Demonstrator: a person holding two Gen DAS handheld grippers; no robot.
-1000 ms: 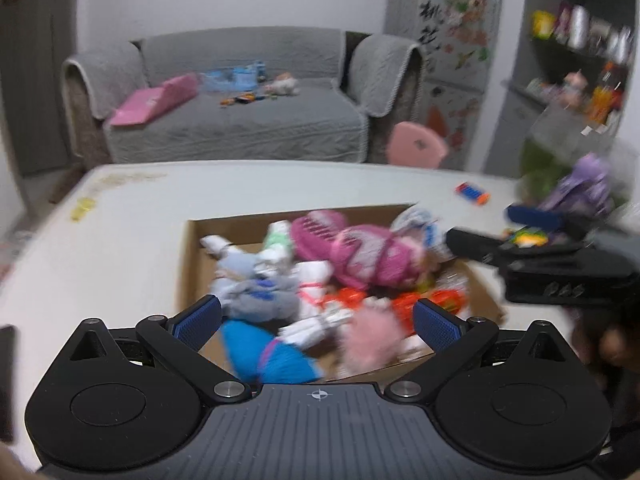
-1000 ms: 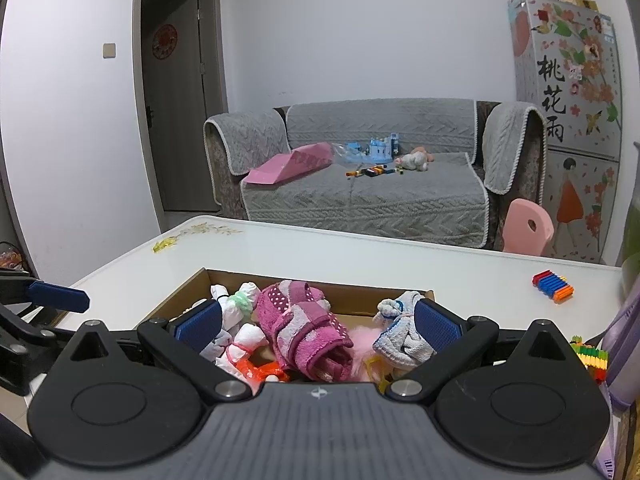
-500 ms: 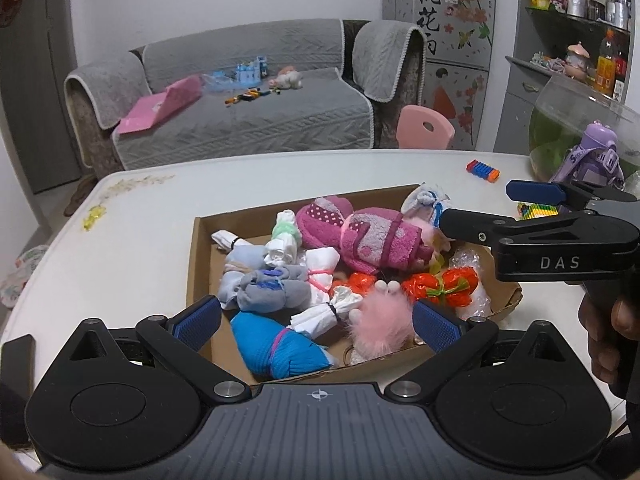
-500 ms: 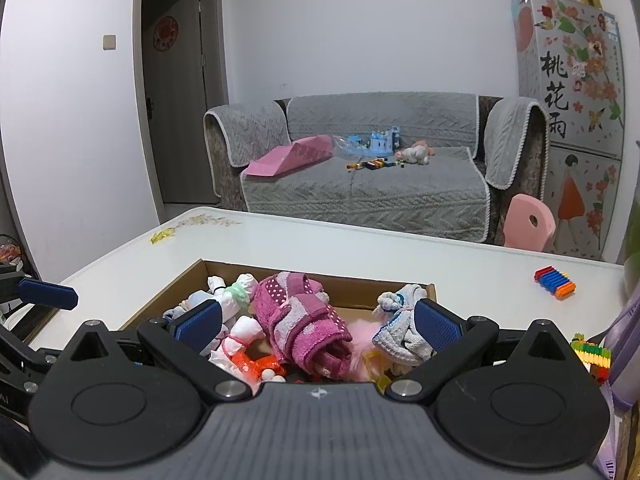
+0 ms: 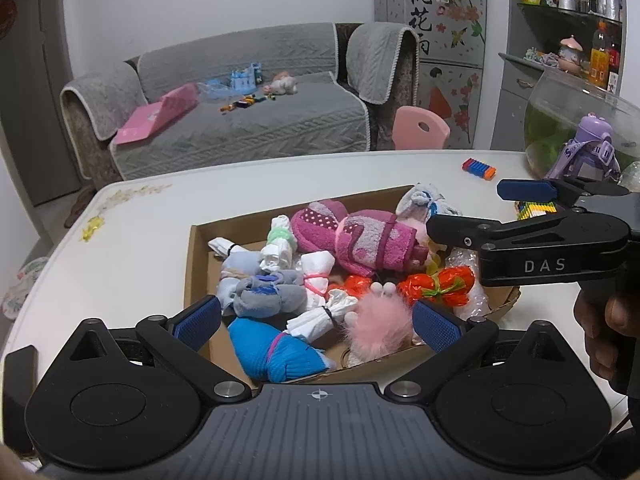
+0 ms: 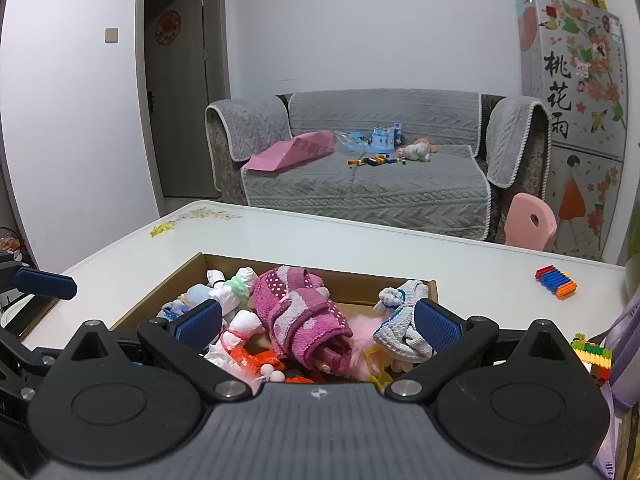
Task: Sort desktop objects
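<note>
Left wrist view: left gripper [image 5: 316, 322] spread wide, empty, level above cardboard box [image 5: 192, 264] near edge. Right gripper [image 5: 464, 210] also parted w/ nothing held, over box's right side; hand [image 5: 608, 332] on grip.

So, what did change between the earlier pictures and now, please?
The left claw has drawn back and risen, so the cardboard box sits farther ahead in its view. The right claw eased slightly forward over the pink rolled towel. Nothing was grasped or released; both claws stay open. The bundles in the box and the toy blocks on the table have not moved.
</note>
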